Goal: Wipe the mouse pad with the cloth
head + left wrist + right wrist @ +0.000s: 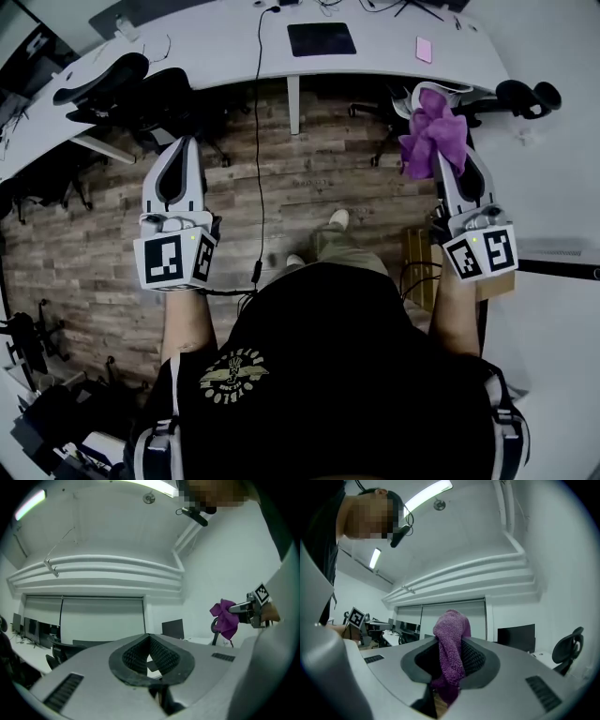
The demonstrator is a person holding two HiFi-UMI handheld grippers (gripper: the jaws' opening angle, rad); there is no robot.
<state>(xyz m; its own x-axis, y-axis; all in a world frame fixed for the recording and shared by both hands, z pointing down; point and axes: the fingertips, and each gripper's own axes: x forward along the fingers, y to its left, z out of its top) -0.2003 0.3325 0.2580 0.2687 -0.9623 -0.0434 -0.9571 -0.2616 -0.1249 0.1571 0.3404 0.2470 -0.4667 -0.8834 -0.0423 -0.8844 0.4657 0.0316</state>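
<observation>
A black mouse pad (321, 39) lies on the white desk (216, 42) at the top of the head view, well ahead of both grippers. My right gripper (442, 141) is raised over the floor and shut on a purple cloth (427, 131), which bunches above the jaws and hangs down between them (450, 653). My left gripper (178, 145) is held level with it on the left. Its jaws meet at the tips with nothing between them (149, 639). The cloth (226, 618) also shows at the right of the left gripper view.
The person stands on a wood-plank floor (309, 178) in front of the desk. Black office chairs stand at the left (122, 89) and right (511, 98). A black cable (257, 141) hangs from the desk. A pink item (424, 49) lies right of the pad.
</observation>
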